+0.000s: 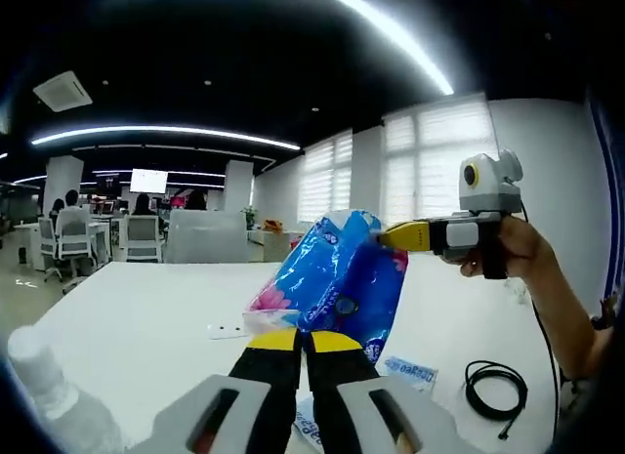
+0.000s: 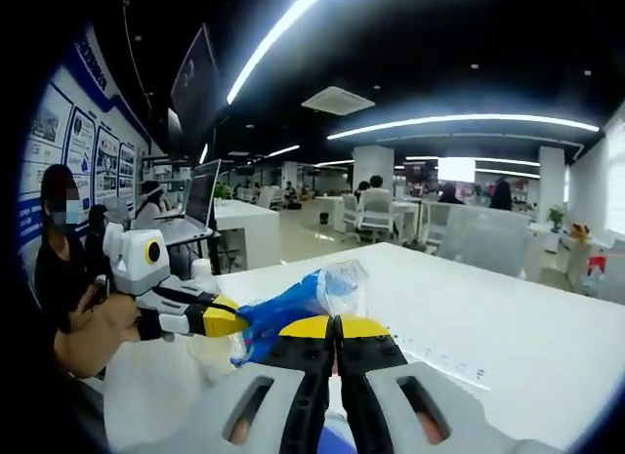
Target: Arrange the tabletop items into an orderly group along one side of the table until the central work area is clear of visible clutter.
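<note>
both grippers, left gripper [image 1: 304, 339] and right gripper [image 2: 336, 326], have fingers clenched on the blue plastic pack [image 1: 337, 273], lifted above the white surface [image 1: 146, 308]. a coiled cable [image 1: 495, 388] and bottle [image 1: 44, 381] look unsorted, so arranging seems barely begun.

Open-plan office: desks [image 2: 244, 220], chairs [image 1: 143, 237], laptop [image 2: 201, 195].

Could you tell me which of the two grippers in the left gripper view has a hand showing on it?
The right gripper, coming in from the right onto the blue plastic pack; a hand grips its handle. The left gripper rises from the bottom.
</note>
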`<action>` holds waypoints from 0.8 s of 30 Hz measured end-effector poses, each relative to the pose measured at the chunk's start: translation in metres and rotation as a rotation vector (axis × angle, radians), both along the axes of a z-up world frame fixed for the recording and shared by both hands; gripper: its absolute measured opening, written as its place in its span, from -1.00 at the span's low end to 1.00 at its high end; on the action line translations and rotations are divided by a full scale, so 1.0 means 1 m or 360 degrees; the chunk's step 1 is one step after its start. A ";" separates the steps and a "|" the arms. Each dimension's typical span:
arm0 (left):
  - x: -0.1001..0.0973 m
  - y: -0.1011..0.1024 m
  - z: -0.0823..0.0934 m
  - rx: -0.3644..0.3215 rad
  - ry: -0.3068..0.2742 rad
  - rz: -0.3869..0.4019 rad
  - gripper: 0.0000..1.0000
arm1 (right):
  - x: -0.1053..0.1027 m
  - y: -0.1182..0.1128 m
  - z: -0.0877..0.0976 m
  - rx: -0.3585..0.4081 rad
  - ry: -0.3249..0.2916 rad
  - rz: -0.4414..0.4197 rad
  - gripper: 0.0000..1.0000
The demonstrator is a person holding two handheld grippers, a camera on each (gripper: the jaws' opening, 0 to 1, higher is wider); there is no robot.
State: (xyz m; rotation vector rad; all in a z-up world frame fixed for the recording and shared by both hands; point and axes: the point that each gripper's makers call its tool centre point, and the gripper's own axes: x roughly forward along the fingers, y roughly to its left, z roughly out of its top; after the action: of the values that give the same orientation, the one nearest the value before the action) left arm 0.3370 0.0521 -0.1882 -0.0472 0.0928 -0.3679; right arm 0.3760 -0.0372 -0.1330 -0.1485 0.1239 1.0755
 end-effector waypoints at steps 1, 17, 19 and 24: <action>0.000 -0.001 0.000 0.0001 0.0004 -0.0004 -1.00 | 0.000 -0.002 -0.002 -0.0004 0.0001 -0.0005 -1.00; -0.005 -0.021 0.001 0.0102 0.0025 -0.0089 -1.00 | -0.009 -0.032 -0.036 -0.0167 -0.0043 -0.0143 -1.00; -0.004 -0.029 0.000 0.0118 0.0039 -0.0115 -1.00 | -0.013 -0.039 -0.041 -0.0190 -0.0062 -0.0185 -1.00; 0.000 -0.047 -0.006 0.0160 0.0063 -0.0158 -1.00 | -0.009 -0.062 -0.044 -0.0228 -0.0066 -0.0253 -1.00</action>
State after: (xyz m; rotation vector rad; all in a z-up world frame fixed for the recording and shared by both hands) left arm 0.3370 0.0053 -0.1938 0.0494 0.1531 -0.4613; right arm 0.3673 -0.0989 -0.1767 -0.2852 0.1727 0.9047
